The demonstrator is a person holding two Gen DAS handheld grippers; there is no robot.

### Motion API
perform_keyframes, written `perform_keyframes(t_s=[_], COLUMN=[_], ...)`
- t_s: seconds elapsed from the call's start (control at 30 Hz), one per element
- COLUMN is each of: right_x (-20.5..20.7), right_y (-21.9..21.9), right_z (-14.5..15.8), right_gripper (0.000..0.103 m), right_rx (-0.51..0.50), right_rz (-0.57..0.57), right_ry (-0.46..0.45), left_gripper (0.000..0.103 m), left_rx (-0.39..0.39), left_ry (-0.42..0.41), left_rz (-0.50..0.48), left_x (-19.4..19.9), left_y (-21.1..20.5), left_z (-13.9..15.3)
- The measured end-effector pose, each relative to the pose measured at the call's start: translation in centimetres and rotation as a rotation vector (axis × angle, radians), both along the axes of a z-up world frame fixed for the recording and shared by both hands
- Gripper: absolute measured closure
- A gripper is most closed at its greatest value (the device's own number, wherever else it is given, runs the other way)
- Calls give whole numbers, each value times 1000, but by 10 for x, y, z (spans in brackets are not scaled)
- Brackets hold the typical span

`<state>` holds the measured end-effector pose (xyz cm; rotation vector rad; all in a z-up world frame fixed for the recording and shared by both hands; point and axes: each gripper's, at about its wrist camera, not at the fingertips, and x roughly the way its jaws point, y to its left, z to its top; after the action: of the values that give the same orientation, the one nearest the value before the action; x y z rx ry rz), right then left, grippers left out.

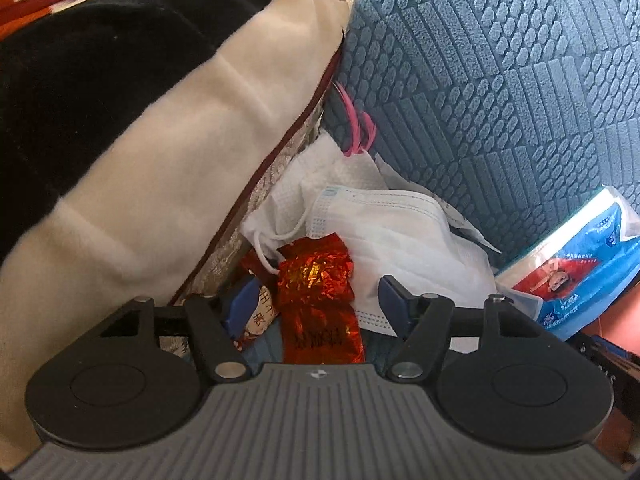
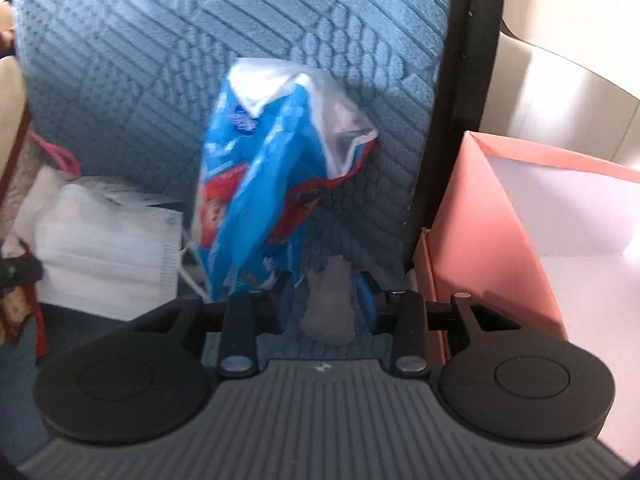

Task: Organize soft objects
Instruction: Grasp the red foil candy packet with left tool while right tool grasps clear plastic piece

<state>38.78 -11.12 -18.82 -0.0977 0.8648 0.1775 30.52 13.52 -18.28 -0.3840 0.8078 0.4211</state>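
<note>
Here, left gripper (image 1: 318, 304) released around red foil packet (image 1: 316, 280); right gripper (image 2: 326, 304) grasping blue tissue pack (image 2: 260, 168).

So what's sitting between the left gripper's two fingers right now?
A red foil packet lies in the gap of the left gripper, untouched, with a white face mask behind it. The left wrist view shows it.

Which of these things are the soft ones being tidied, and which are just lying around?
For the job: blue cushion, blanket, face masks, tissue pack.

Just lying about: red foil packet, pink hair tie, pink box.
</note>
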Motion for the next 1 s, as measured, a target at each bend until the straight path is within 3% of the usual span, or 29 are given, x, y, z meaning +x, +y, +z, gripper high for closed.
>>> perform_keyframes(t_s=[0.37,0.43,0.8,1.0], right_x=[24,26,32,16], right_y=[-11,-13,-23,-22], right_z=[-26,-31,-43,-34], right_gripper=[65,64,67,76], right_rx=[49,53,49,55], right_rz=[-34,-46,-29,-17], right_ry=[116,134,141,147], left_gripper=[35,44,74,94], left_rx=[-38,-44,-33,-9], left_ry=[-13,-21,-11,-28], left_rz=[34,29,16,11], left_x=[9,8,4,-4], left_y=[5,5,1,-1], left_z=[-6,-5,-3,2])
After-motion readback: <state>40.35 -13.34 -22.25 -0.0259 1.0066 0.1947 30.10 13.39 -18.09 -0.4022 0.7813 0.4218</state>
